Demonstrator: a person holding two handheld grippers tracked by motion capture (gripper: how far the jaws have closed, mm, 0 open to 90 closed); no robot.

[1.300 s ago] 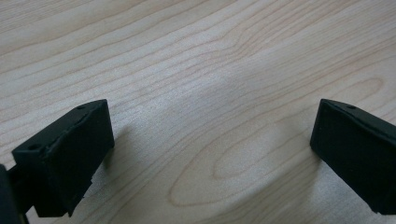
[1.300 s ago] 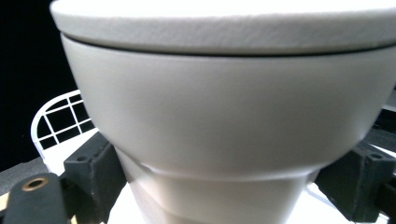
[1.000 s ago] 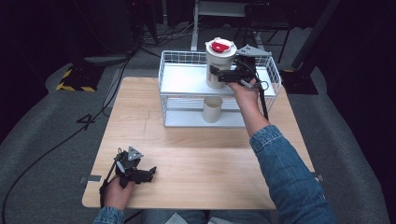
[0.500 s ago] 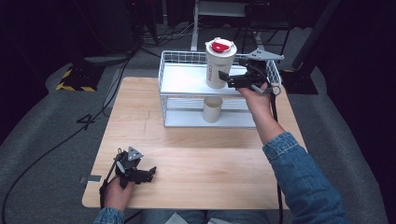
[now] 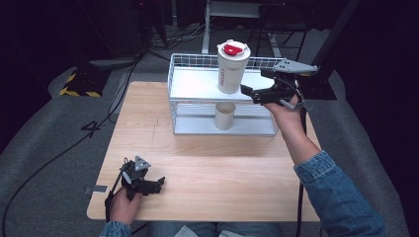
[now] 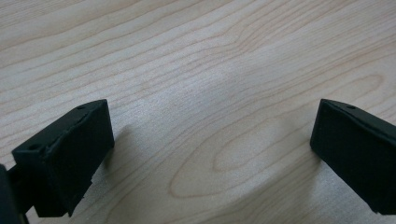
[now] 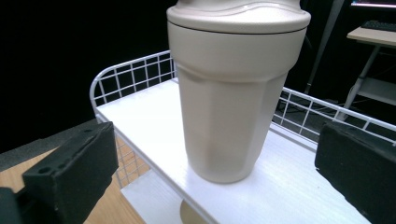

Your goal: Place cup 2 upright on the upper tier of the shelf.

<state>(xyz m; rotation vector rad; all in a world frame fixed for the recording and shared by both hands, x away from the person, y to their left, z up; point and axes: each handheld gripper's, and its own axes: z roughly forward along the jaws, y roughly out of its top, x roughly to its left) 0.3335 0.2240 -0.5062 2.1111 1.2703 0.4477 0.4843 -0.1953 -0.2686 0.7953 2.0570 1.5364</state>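
Note:
A tall cream tumbler (image 5: pixel 231 69) with a red lid stands upright on the top shelf of a white wire rack (image 5: pixel 193 84). My right gripper (image 5: pixel 255 84) hovers just right of it, open and apart from it. In the right gripper view the tumbler (image 7: pixel 233 93) stands between the wide-spread jaws of the right gripper (image 7: pixel 217 140), untouched. A small cream cup (image 5: pixel 225 116) sits on the rack's lower shelf. My left gripper (image 5: pixel 157 183) rests low at the wooden table's (image 5: pixel 222 173) front left, and in its own view the left gripper (image 6: pixel 210 135) is open over bare wood.
The rack stands at the table's far edge, with a wire rim (image 7: pixel 130 74) around its top shelf. A cable (image 5: pixel 300 197) hangs from the right gripper along the person's denim sleeve (image 5: pixel 336 192). Dark floor and desk legs lie beyond the table.
The right gripper has drawn back to the right, away from the tumbler, which stays standing on the top shelf. The left gripper has not moved.

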